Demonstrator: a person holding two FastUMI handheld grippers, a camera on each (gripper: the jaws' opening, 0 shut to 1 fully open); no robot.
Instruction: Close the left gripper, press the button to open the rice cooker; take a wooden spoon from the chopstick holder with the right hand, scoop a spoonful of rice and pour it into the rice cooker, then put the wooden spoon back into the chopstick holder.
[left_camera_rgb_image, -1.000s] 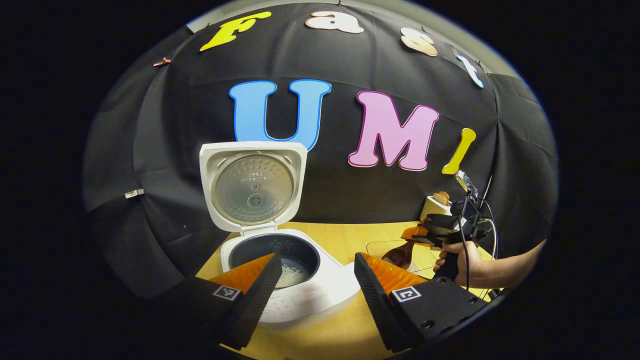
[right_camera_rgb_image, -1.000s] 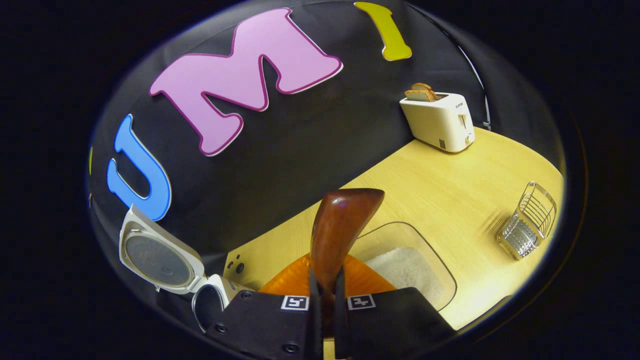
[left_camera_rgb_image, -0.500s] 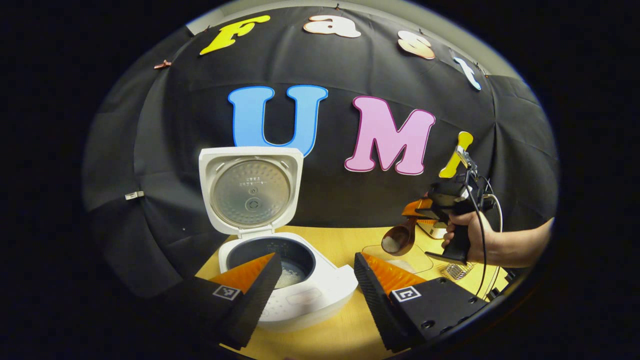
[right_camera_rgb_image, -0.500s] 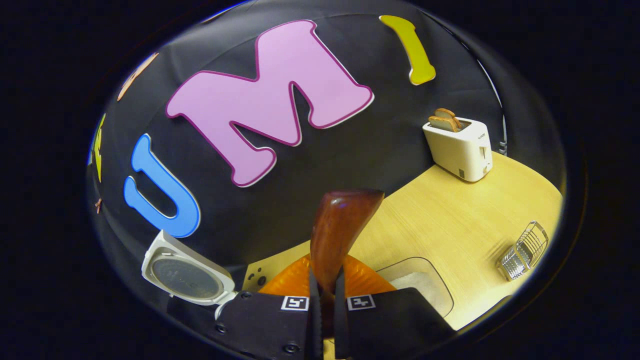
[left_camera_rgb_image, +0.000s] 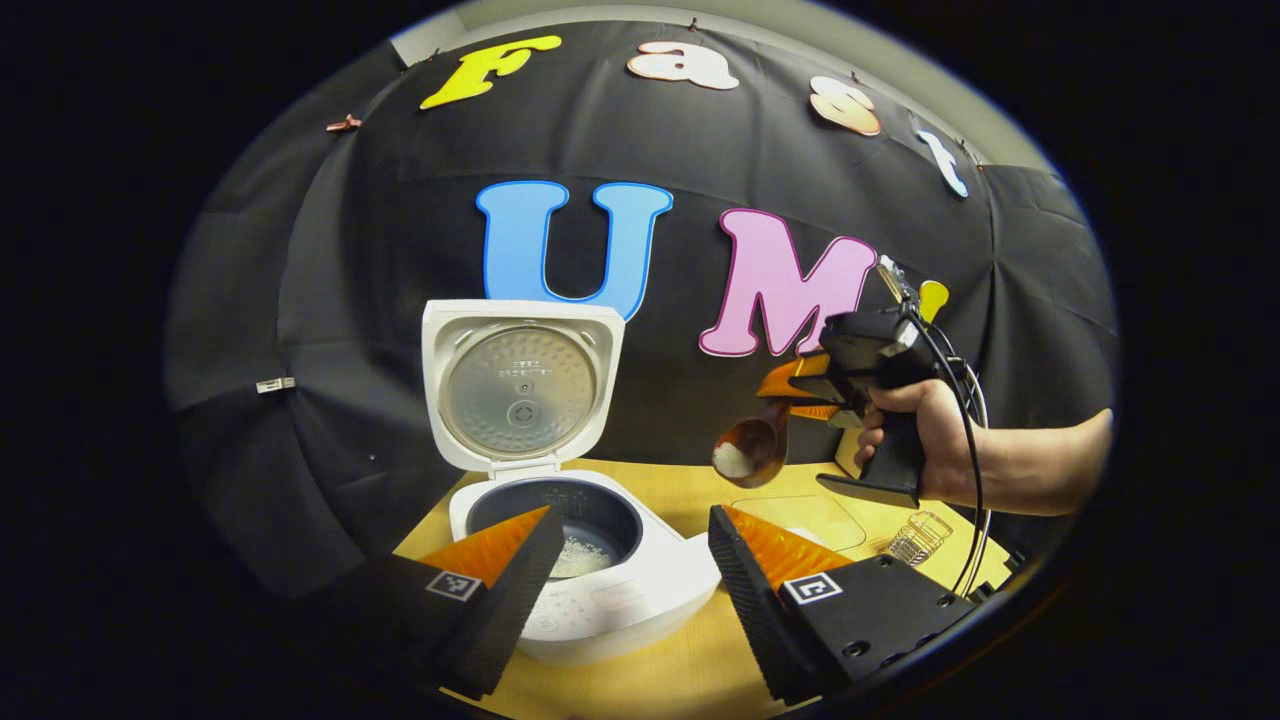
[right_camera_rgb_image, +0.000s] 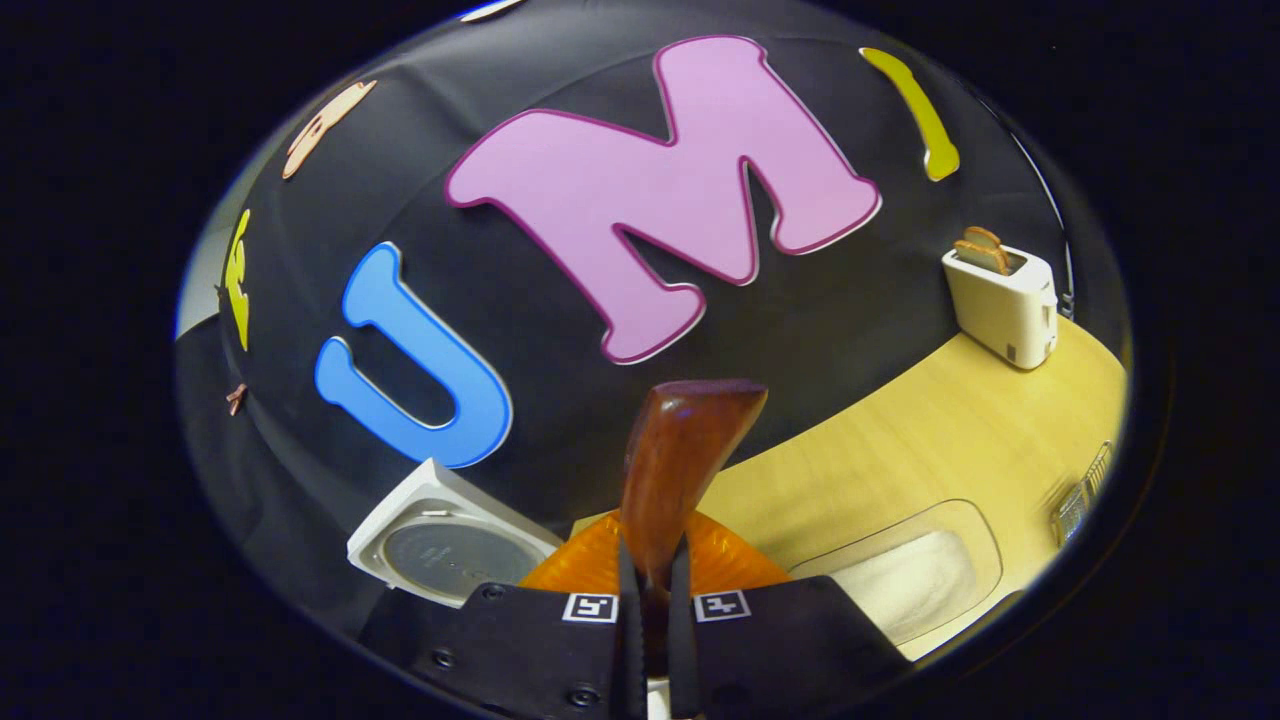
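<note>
White rice cooker (left_camera_rgb_image: 640, 590), reddish-brown wooden spoon (right_camera_rgb_image: 680, 460), pale yellow wood-grain table (right_camera_rgb_image: 900, 450).

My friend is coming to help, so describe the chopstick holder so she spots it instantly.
Start at the pale wooden table. Just past the clear rectangular rice container, near the right edge, stands the small silver wire-basket chopstick holder. It is the table's one see-through metal mesh item.

No text, brand or number can be read. Small embossed marks are seen on the inner plate of the rice cooker lid (left_camera_rgb_image: 520, 388), too small to read — and faint print on the rice cooker (left_camera_rgb_image: 600, 590) front panel is blurred.
</note>
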